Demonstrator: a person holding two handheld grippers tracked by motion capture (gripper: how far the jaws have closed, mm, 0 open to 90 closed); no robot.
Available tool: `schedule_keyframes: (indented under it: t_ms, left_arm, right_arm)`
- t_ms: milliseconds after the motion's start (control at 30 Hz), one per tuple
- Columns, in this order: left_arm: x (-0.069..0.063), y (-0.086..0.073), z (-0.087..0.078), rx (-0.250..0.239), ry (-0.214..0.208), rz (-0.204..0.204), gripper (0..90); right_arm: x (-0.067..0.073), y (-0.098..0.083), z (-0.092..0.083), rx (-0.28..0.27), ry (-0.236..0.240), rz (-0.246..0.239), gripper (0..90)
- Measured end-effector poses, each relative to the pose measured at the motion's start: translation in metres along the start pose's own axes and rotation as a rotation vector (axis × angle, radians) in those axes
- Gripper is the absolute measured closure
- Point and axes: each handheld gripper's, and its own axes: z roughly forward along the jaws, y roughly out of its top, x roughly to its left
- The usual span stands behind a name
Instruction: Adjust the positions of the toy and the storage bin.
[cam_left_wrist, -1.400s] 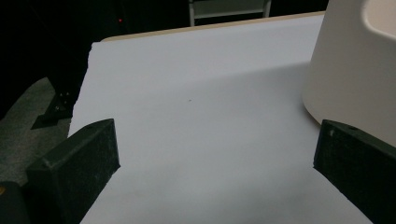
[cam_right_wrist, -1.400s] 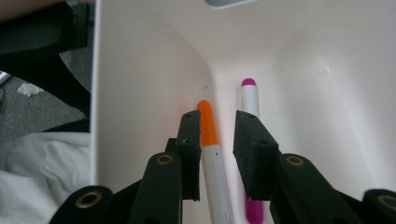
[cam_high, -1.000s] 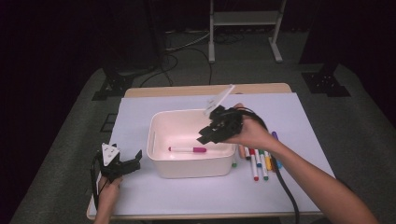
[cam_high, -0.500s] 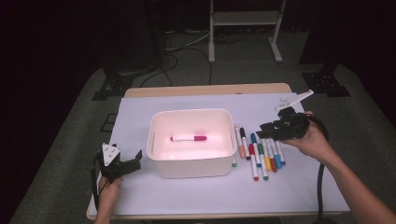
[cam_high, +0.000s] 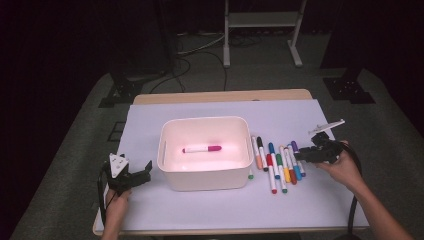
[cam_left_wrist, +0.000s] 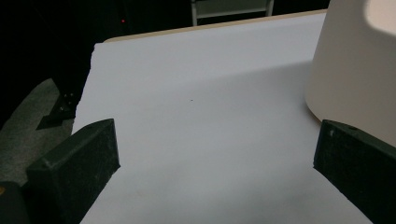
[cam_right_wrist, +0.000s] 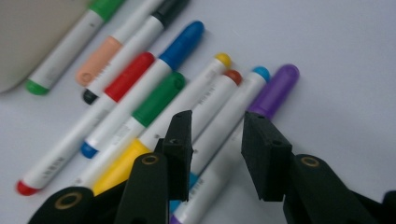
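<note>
- while the left hand-held gripper (cam_high: 135, 177) rests on the table (cam_high: 300, 210) just beside the white bin (cam_high: 205, 172), jaws wide apart and holding nothing, the right hand-held gripper (cam_right_wrist: 215, 149) is low over the row of markers.
- one pink marker (cam_high: 201, 149) already lies in the bin; the rest lie side by side on the white sheet to the bin's right, well apart from the left hand-held gripper.
- the right jaws have just been opening a little; in the right gripper view they stand part-way apart, clamped on nothing, straddling the barrels of the light blue marker (cam_right_wrist: 236, 105) and the purple marker (cam_right_wrist: 275, 88) at the outer end of the row.
- judged step: picking the next marker for the bin.
- to do it well: the markers touch each other, so the jaws should bracket one barrel only; the purple one, with bare sheet on its free side, looks easiest.
- grip mid-barrel, across the marker's length, so it does not swing when lifted.
- risk: a jaw tip landing on a neighbour and rolling the row.
</note>
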Motion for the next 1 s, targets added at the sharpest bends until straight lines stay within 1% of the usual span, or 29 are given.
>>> schedule_keyframes:
  t_ms: [167, 233, 300, 433, 500, 567, 733, 833, 933, 1000]
  left_arm:
    - [0.000, 0.000, 0.000, -0.002, -0.001, -0.001, 0.0]
    - [0.000, 0.000, 0.000, -0.002, -0.001, -0.001, 0.0]
    - [0.000, 0.000, 0.000, -0.002, -0.001, -0.001, 0.0]
    - [0.000, 0.000, 0.000, -0.002, -0.002, 0.000, 0.0]
    - [0.000, 0.000, 0.000, -0.001, -0.003, 0.000, 0.0]
    - [0.000, 0.000, 0.000, -0.001, -0.001, 0.001, 0.0]
    - [0.000, 0.000, 0.000, 0.000, -0.002, 0.002, 0.0]
    - [0.000, 0.000, 0.000, 0.001, -0.001, -0.003, 0.0]
    - [0.000, 0.000, 0.000, 0.003, -0.003, 0.000, 0.0]
    - [0.000, 0.000, 0.000, 0.002, -0.002, 0.002, 0.0]
  right_arm:
    - [-0.006, -0.007, 0.011, 0.029, -0.055, 0.013, 63.4]
    - [-0.008, -0.009, 0.014, 0.034, -0.060, 0.022, 64.0]
    - [-0.010, -0.012, 0.016, 0.047, -0.094, 0.030, 64.5]
    - [-0.014, -0.019, 0.012, 0.048, -0.131, 0.046, 68.0]
    - [-0.016, -0.024, 0.011, 0.052, -0.165, 0.050, 72.4]
    - [-0.019, -0.026, 0.009, 0.043, -0.163, 0.059, 74.8]
    - [-0.019, -0.026, 0.008, 0.044, -0.173, 0.066, 75.9]
    - [-0.020, -0.026, 0.005, 0.037, -0.157, 0.078, 75.9]
    - [-0.016, -0.023, -0.002, 0.022, -0.133, 0.085, 76.0]
    - [-0.012, -0.019, -0.008, 0.005, -0.119, 0.075, 76.0]
